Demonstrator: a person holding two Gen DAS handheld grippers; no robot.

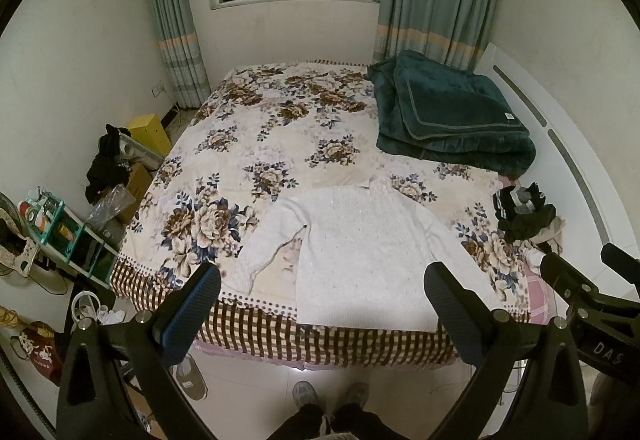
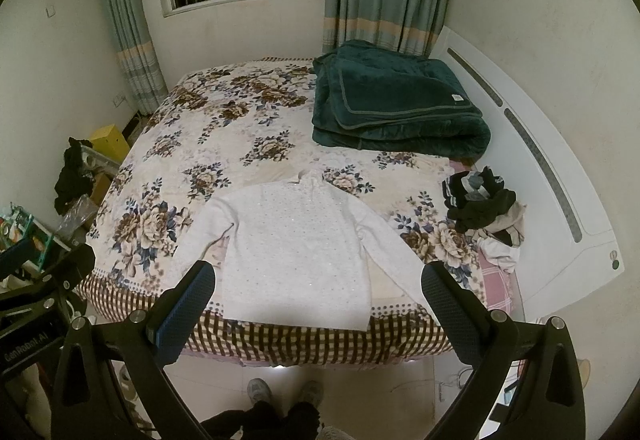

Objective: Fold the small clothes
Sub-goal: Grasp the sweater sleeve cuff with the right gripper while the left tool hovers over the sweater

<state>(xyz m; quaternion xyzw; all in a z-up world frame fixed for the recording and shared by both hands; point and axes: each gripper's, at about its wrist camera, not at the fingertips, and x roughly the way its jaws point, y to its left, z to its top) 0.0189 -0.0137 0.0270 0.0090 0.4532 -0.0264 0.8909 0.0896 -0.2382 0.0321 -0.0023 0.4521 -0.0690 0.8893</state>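
A small white knit sweater [image 1: 360, 256] lies flat, face up, on the flowered bedspread [image 1: 248, 144] near the bed's front edge, sleeves spread to both sides. It also shows in the right wrist view [image 2: 296, 248]. My left gripper [image 1: 322, 304] is open and empty, held above the front edge of the bed, short of the sweater's hem. My right gripper [image 2: 318, 302] is open and empty in the same way. The right gripper's body shows at the right edge of the left wrist view [image 1: 592, 296].
A folded dark green blanket [image 2: 392, 100] lies at the back right of the bed. A pile of dark and light clothes [image 2: 484, 208] sits at the right edge by the white headboard [image 2: 560, 168]. Shelves and clutter [image 1: 60, 236] stand left of the bed. The person's feet [image 1: 332, 396] are on the tiled floor.
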